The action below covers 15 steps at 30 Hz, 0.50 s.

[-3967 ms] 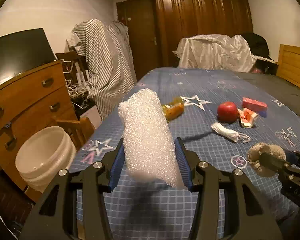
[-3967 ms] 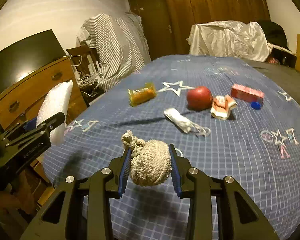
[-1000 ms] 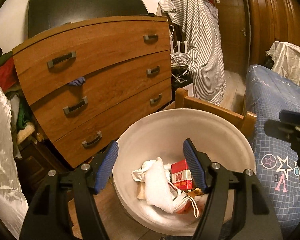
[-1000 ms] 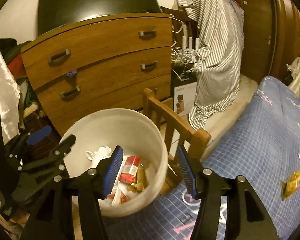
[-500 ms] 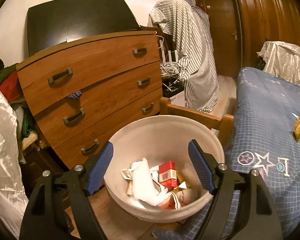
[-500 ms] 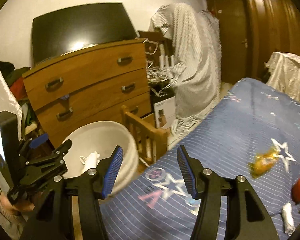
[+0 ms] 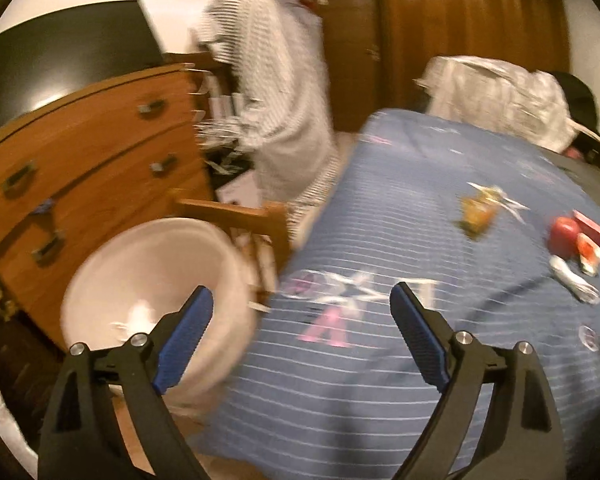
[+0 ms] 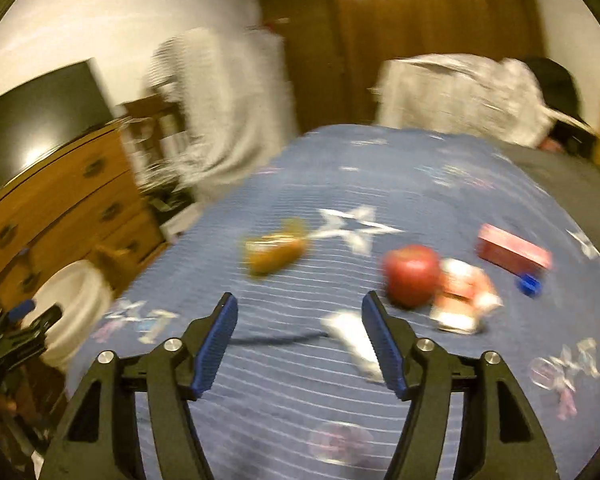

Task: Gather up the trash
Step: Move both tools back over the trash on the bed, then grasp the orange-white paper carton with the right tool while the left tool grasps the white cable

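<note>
Our left gripper (image 7: pixel 300 344) and right gripper (image 8: pixel 300 344) both gape empty. Apple (image 8: pixel 411 275) mid-bed (image 8: pixel 420 184); bucket (image 7: pixel 156 264) off its left edge.

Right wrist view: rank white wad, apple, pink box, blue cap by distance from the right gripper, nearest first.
From the right gripper:
1. white wad, just ahead, partly behind the right finger.
2. apple, ahead, slightly right.
3. blue cap and pink box, far right; cap sits just in front of the box, too close to call.
</note>
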Motion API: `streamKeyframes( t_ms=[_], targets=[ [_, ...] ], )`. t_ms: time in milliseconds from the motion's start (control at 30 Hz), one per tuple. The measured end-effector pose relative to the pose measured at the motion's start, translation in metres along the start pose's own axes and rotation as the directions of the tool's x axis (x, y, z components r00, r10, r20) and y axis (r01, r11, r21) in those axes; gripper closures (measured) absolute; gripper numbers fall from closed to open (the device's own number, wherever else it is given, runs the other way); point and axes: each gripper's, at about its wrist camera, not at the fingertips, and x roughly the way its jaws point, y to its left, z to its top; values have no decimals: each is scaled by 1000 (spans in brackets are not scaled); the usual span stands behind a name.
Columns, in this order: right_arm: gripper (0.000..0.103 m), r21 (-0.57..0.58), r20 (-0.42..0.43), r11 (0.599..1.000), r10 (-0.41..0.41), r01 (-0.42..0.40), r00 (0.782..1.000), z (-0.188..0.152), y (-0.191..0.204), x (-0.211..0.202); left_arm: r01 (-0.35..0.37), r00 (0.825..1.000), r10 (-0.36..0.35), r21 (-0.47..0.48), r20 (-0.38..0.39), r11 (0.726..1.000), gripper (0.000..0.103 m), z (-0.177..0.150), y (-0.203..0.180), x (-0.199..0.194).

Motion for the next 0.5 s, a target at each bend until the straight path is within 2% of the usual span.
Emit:
streamKeyframes(
  t_ms=[100,267,367,500],
  targets=[
    [33,78,-1,995,-69,69,998,-13,-59,-8,81,996,-80,38,-28,996,15,-4,-36,7],
    [32,173,-44,975,-134,139,990,-41,-135,-6,206,977,-199,97,-75,974,15,-9,-97,15],
    [32,196,-81,968,-143,157,986,-56,-166,5,296,952,-284,108,-115,949,15,-10,-137,19],
    [32,184,-120,968,-147,168,982,-59,-179,33,414,901,-397,73,-176,907,15,-7,-190,31]
  ],
)
